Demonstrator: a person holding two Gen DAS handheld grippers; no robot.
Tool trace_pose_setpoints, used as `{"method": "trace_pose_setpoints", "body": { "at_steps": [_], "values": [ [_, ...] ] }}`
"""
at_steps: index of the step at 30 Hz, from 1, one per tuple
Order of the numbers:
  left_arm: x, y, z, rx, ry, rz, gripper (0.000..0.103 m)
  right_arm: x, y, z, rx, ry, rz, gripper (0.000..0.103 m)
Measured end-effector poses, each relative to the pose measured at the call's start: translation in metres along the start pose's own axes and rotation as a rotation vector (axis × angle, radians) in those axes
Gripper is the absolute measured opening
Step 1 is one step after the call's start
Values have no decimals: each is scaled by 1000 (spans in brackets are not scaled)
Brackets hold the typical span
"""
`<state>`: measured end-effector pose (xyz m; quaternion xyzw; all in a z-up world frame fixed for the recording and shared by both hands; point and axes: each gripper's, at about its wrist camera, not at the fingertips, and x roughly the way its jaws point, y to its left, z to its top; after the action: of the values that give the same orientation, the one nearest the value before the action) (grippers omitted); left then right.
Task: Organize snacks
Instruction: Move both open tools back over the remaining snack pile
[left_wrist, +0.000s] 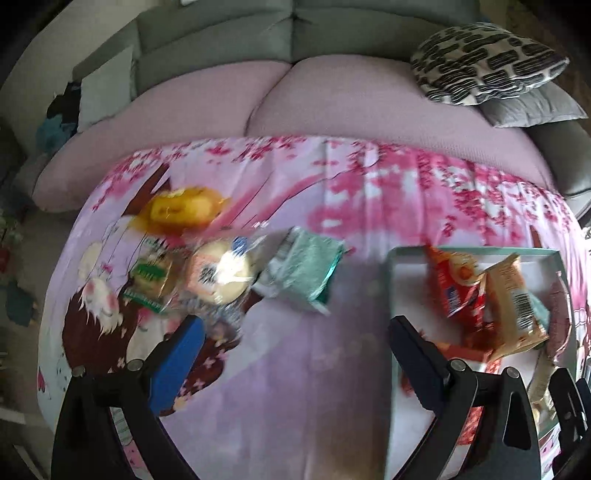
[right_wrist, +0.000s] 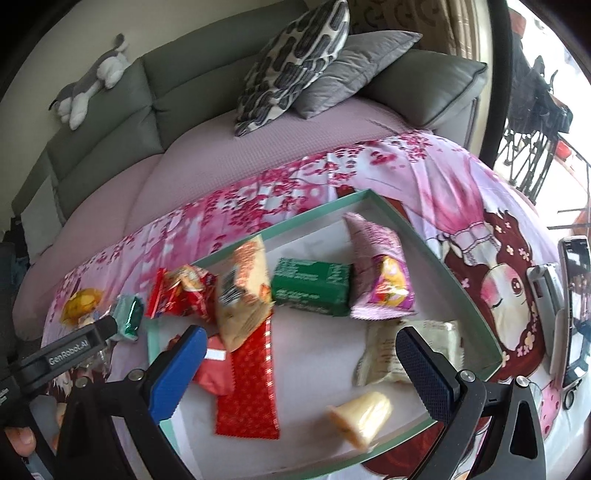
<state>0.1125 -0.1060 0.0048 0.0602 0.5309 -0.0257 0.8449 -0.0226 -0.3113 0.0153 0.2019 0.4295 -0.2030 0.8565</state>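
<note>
A shallow mint-rimmed tray (right_wrist: 388, 206) on the pink printed cloth holds several snacks: a green box (right_wrist: 312, 286), a pink packet (right_wrist: 376, 273), a beige packet (right_wrist: 245, 291), red packets (right_wrist: 247, 391) and a yellow jelly cup (right_wrist: 360, 415). My right gripper (right_wrist: 301, 369) is open and empty above the tray. My left gripper (left_wrist: 295, 347) is open and empty over bare cloth, left of the tray (left_wrist: 391, 266). Loose on the cloth lie a teal packet (left_wrist: 303, 273), a round white pastry (left_wrist: 221, 273), a green-labelled snack (left_wrist: 151, 277) and a yellow packet (left_wrist: 181, 210).
A grey sofa with pink seat covers (left_wrist: 332, 99) runs behind the table, with patterned and grey cushions (right_wrist: 295, 62). A phone on a stand (right_wrist: 572, 306) stands at the table's right edge. The left gripper's body (right_wrist: 70, 354) shows at the right view's left side.
</note>
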Motion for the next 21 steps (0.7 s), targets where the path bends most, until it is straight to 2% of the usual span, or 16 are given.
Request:
{"method": "trace_pose_setpoints", "body": {
  "at_steps": [8, 21],
  "values": [
    [8, 41, -9, -67, 60, 8, 99, 1, 30, -11, -40, 17, 45, 103],
    [2, 125, -20, -188, 36, -9, 99, 1, 102, -28, -156, 20, 134, 103]
  ]
}}
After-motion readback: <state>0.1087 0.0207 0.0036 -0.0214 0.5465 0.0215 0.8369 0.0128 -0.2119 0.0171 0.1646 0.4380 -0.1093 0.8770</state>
